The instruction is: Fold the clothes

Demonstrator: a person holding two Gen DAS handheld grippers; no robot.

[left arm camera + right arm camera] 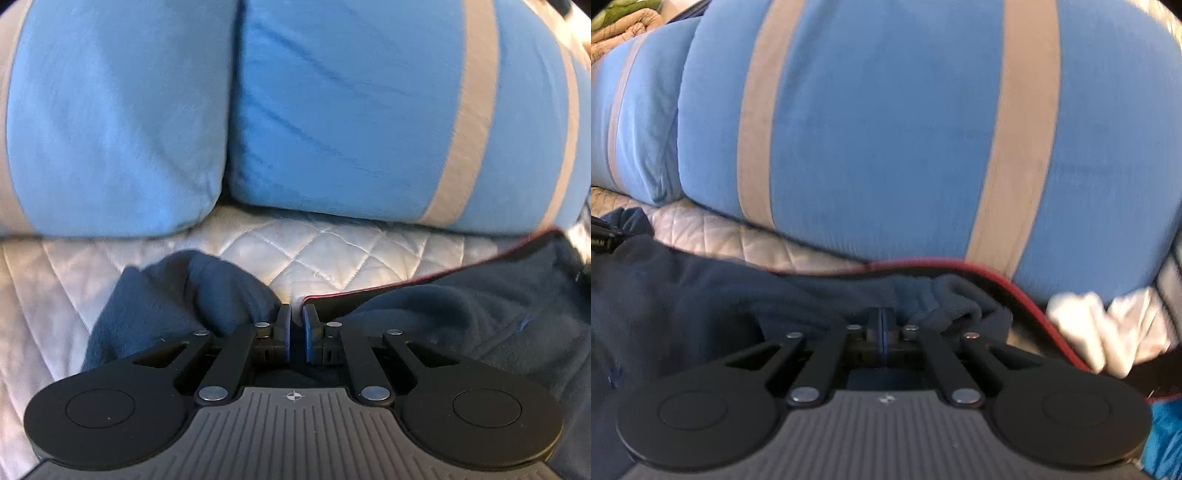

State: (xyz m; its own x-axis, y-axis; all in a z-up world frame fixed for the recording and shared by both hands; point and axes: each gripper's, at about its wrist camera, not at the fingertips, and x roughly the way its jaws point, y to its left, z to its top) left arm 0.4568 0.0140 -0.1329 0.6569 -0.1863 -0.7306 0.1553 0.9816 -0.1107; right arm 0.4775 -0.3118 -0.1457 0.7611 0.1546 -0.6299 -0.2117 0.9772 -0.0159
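Note:
A dark navy fleece garment (pixel 480 314) with a red-trimmed edge (pixel 424 280) lies on a pale quilted bedcover (pixel 332 254). My left gripper (pixel 297 314) is shut on the garment's red-trimmed edge, with bunched navy fabric (pixel 192 295) to its left. In the right wrist view the same navy garment (pixel 701 295) spreads to the left, and its red trim (pixel 1015 288) curves to the right. My right gripper (pixel 882 317) is shut on a fold of the navy fleece.
Large blue pillows with grey stripes (pixel 332 110) (pixel 886 129) rise right behind the garment. A white cloth (pixel 1108 325) lies at the right. Tan and green bedding (pixel 620 26) shows at far left. The other gripper's edge (pixel 602 236) is at left.

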